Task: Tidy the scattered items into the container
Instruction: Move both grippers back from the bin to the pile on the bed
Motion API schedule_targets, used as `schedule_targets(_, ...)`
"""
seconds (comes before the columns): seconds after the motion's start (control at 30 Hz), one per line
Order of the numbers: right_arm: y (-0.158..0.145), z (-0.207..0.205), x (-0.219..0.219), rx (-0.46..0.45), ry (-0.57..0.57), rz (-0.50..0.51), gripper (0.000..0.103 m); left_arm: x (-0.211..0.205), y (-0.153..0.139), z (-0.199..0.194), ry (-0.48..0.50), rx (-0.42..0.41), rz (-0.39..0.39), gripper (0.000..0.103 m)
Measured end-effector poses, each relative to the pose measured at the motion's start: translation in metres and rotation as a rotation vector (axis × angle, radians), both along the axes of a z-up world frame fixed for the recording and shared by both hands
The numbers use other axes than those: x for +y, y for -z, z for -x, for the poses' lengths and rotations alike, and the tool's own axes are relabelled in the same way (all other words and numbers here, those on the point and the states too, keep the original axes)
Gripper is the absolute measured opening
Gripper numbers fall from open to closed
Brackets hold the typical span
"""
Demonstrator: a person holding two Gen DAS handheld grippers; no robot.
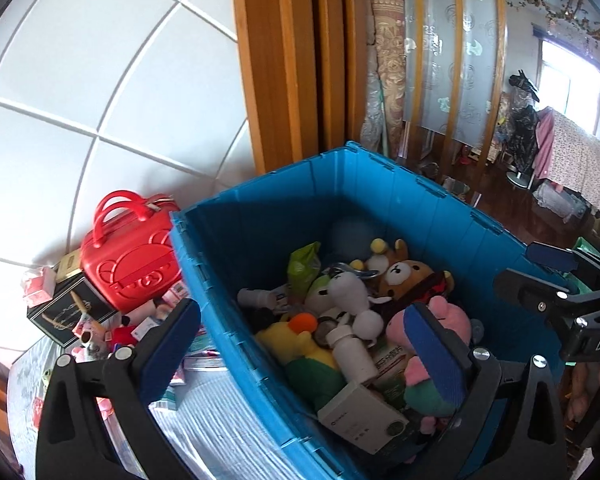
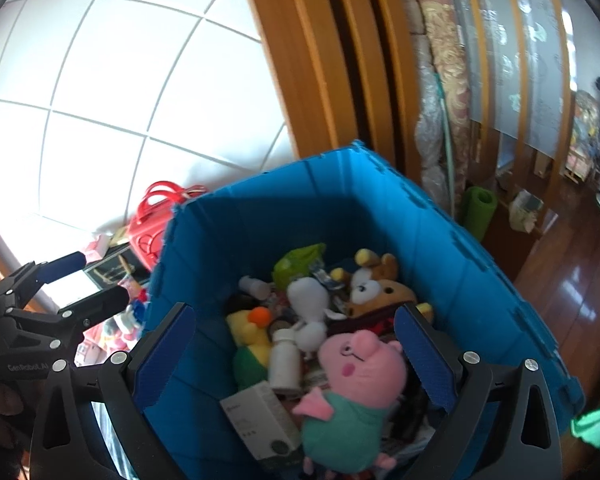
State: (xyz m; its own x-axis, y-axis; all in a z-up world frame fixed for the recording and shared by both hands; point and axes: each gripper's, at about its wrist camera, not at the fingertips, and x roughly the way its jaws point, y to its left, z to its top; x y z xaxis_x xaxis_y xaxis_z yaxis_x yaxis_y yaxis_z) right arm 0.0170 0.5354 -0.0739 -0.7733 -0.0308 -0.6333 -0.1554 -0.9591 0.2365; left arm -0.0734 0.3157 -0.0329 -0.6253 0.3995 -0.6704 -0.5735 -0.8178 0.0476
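At far left of the left wrist view, a glossy red plastic handbag [image 1: 130,258] and small boxes stand on the striped surface [image 1: 216,432], just beside the blue plastic container [image 1: 260,216]. The left gripper [image 1: 304,354] straddles the container's near-left rim, fingers wide apart, nothing between them. The container's upper half is unfilled. In the right wrist view, the right gripper [image 2: 296,354] is spread wide above the pink pig plush toy [image 2: 360,376] lying unclamped on the pile.
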Motion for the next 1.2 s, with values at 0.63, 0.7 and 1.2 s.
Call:
schedule_targets(0.63,-0.003,0.041,-0.123,0.024,-0.234,-0.006,0.101,-0.146,0.018,0.003,-0.243,-0.019,0.022,0.103)
schedule_targets(0.7,-0.003,0.044,-0.136,0.020,-0.252,-0.011,0.101,-0.162,0.020,0.004,-0.262,-0.019,0.018,0.103)
schedule_targets(1.2,0.011,0.080,-0.249,-0.025,-0.377,-0.099,0.101,-0.277,0.052,0.027,-0.387,-0.089,-0.013,0.103)
